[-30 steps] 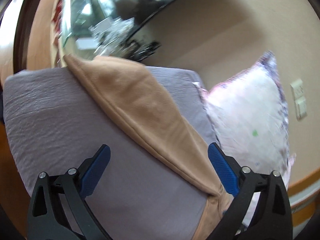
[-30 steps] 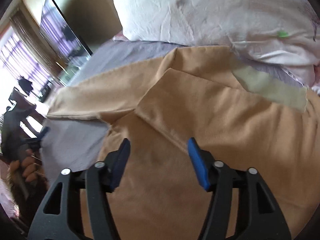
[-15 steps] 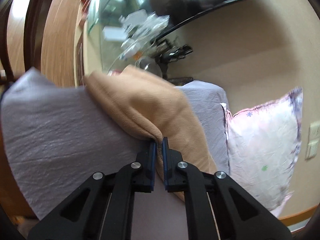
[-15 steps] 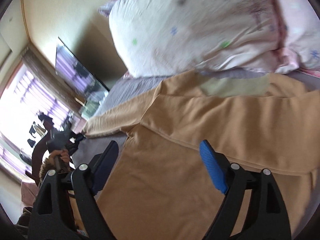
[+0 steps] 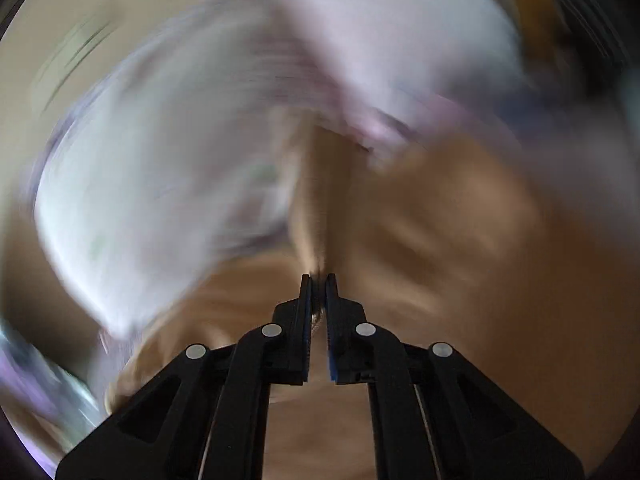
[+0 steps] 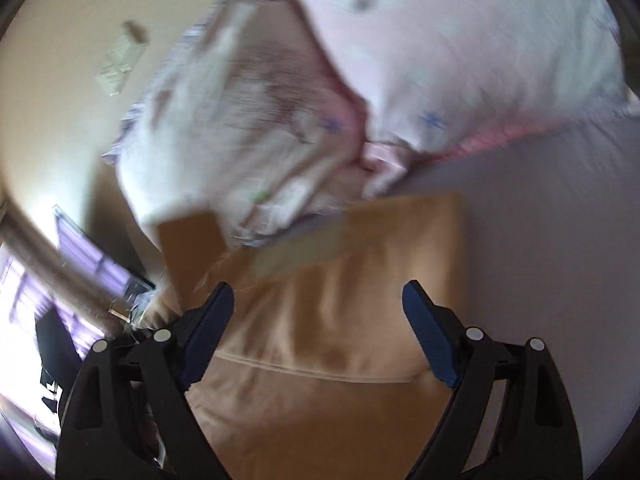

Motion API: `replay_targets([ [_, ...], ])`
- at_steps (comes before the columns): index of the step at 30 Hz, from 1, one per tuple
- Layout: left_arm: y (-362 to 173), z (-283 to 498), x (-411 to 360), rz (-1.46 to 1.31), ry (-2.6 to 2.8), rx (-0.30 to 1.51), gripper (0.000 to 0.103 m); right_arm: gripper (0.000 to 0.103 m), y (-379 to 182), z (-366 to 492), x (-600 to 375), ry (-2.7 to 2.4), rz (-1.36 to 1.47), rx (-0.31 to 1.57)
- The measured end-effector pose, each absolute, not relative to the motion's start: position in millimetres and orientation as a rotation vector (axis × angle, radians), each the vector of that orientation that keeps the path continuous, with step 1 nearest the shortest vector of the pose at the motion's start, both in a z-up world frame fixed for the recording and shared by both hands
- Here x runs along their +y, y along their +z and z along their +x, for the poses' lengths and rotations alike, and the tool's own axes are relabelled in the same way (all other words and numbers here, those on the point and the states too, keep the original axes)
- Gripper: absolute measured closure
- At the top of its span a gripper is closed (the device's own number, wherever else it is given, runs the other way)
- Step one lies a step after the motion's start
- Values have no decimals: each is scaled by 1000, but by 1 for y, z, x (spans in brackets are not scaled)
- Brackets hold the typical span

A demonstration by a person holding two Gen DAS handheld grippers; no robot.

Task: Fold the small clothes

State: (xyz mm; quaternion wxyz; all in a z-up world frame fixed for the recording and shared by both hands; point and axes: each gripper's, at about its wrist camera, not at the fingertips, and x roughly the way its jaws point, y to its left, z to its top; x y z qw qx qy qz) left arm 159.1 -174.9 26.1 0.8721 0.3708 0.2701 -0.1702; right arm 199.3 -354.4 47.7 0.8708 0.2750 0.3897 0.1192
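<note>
A tan garment [image 6: 352, 320] lies spread on a grey-lilac bedsheet [image 6: 552, 240], partly folded, with a pale green label strip [image 6: 300, 252] near its far edge. My left gripper [image 5: 319, 280] is shut on a pinched fold of the tan garment [image 5: 440, 240]; that view is heavily blurred by motion. My right gripper [image 6: 318, 300] is open and empty, its blue pads hovering just above the garment's folded part.
Two white and pink floral pillows [image 6: 460, 52] lie at the head of the bed, just beyond the garment, also blurred in the left wrist view [image 5: 180, 140]. A beige wall with a switch plate [image 6: 118, 62] is behind. A window and dark furniture show at far left.
My left gripper closed on the garment's sleeve edge and has swung it fast across toward the pillows. My right gripper stayed open and turned toward the garment's right side.
</note>
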Motion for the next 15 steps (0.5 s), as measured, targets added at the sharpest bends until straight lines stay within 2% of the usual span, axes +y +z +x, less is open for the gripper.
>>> replay_targets([
  [3, 5, 117, -185, 875, -380, 508, 93, 18, 33, 205, -358, 263, 584, 866],
  [4, 7, 109, -178, 864, -382, 505, 91, 24, 31, 209, -356, 263, 571, 876],
  [5, 12, 100, -167, 840, -379, 508, 82, 31, 29, 212, -354, 264, 559, 887],
  [6, 17, 93, -153, 809, -373, 515, 67, 34, 28, 217, -350, 271, 550, 900],
  [8, 23, 87, -132, 773, -350, 529, 53, 48, 22, 227, -338, 289, 513, 938],
  [15, 17, 96, -51, 676, -161, 687, 52, 58, -3, 243, -280, 237, 240, 1013],
])
